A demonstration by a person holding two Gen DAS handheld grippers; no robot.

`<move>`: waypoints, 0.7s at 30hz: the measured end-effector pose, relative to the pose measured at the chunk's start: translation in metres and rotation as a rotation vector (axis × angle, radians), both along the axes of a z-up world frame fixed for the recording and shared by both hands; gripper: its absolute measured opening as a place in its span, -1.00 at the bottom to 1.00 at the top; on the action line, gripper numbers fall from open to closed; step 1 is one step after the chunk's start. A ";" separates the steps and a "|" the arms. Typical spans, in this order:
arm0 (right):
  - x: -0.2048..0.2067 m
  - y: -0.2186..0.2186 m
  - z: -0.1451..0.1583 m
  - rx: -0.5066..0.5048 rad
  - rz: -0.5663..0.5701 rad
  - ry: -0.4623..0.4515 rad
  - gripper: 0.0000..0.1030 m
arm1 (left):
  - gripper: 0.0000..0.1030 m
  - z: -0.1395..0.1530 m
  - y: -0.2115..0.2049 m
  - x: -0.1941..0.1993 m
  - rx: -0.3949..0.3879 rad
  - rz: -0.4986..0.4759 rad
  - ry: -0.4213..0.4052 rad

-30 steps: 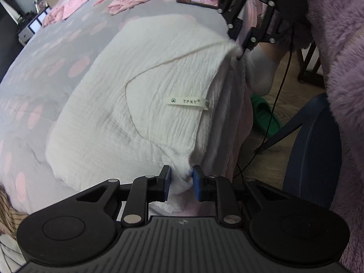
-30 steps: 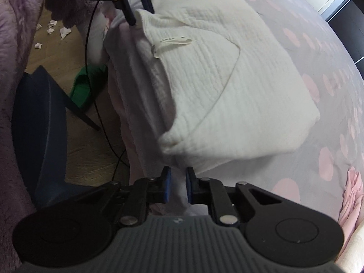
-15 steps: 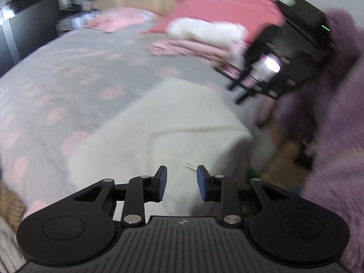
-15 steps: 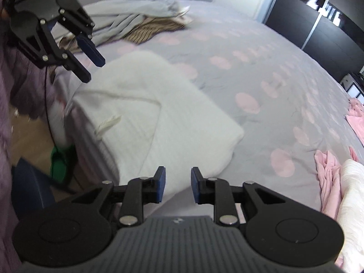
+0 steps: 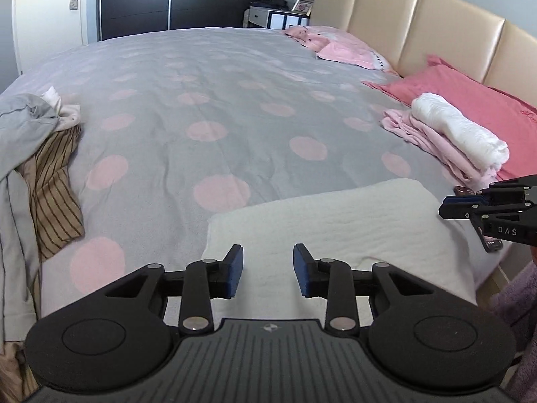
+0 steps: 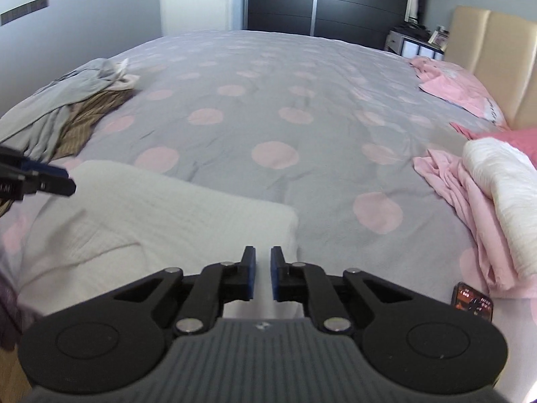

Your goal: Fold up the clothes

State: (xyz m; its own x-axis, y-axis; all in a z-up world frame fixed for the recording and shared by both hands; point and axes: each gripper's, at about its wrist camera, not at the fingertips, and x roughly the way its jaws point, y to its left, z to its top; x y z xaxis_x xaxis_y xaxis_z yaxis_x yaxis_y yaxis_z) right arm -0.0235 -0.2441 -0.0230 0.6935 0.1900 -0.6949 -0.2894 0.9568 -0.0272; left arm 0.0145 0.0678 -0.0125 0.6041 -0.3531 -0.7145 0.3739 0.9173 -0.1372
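Grey bedding (image 5: 208, 77) dotted with pale pink circles covers the wide bed, with a padded beige headboard (image 5: 419, 23) at two o'clock in the left wrist view. At the bed's near edge lies the folded white garment (image 5: 335, 221), a soft crinkled cloth in a flat rectangular pad with rounded corners. The left tongs (image 5: 267, 270) hang just above its near side, blue pads spread wide, holding nothing. The right tongs (image 6: 262, 273) sit over the same garment's near corner, their pads drawn close with a narrow gap between them and nothing pinched. At three o'clock a rolled white cloth (image 5: 459, 131) rests on crumpled pink clothes (image 5: 433, 144). At nine o'clock, a loose heap of grey fabric (image 5: 20, 124) overlies brown striped cloth (image 5: 57, 188). A phone (image 6: 473, 304) lies near the pink pile.
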 end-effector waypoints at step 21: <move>0.020 0.000 -0.031 -0.021 -0.015 0.062 -0.62 | -0.44 -0.028 -0.011 0.001 0.011 0.029 -0.011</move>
State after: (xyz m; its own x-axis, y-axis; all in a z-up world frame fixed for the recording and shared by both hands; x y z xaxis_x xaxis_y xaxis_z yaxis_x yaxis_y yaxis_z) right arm -0.0038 -0.2444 -0.0537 0.6517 0.1646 -0.7404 -0.2769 0.9604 -0.0302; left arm 0.0156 0.0571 -0.0406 0.6219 -0.3273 -0.7114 0.3483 0.9293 -0.1231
